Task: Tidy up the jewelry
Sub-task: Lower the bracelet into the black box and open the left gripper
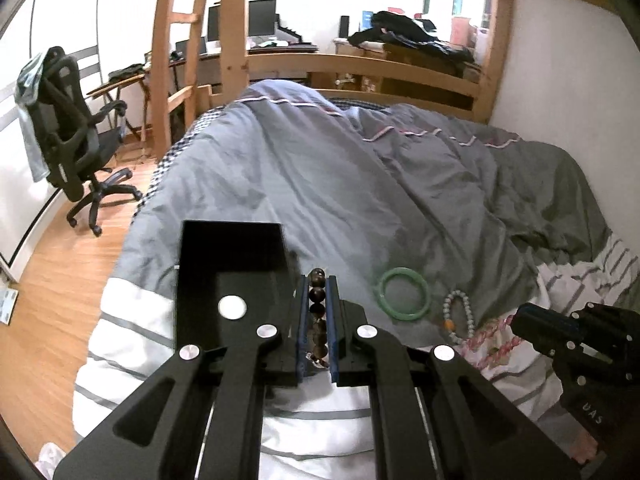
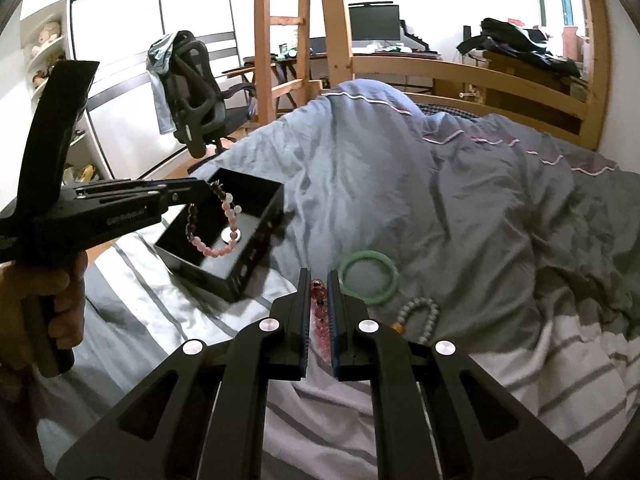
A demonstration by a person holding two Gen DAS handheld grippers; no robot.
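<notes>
The left hand-held gripper [image 2: 208,194], closed on a limp, light bead bracelet [image 2: 228,220], dangles it over the box [image 2: 256,236] just ahead, while the right hand-held gripper [image 2: 319,300] pinches red beads [image 2: 320,312], best gripped across the strand, beside the stiff, breakable bangle [image 2: 368,278].

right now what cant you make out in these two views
- Left wrist view: most of the bead bracelet is pinched between the left gripper fingers; its loop is hidden.
- Right wrist view: the pink bracelet in the right gripper is hidden between the fingers.
- Box: left gripper covers its near floor.
- Pale bracelet: near end hidden behind the right gripper.
</notes>
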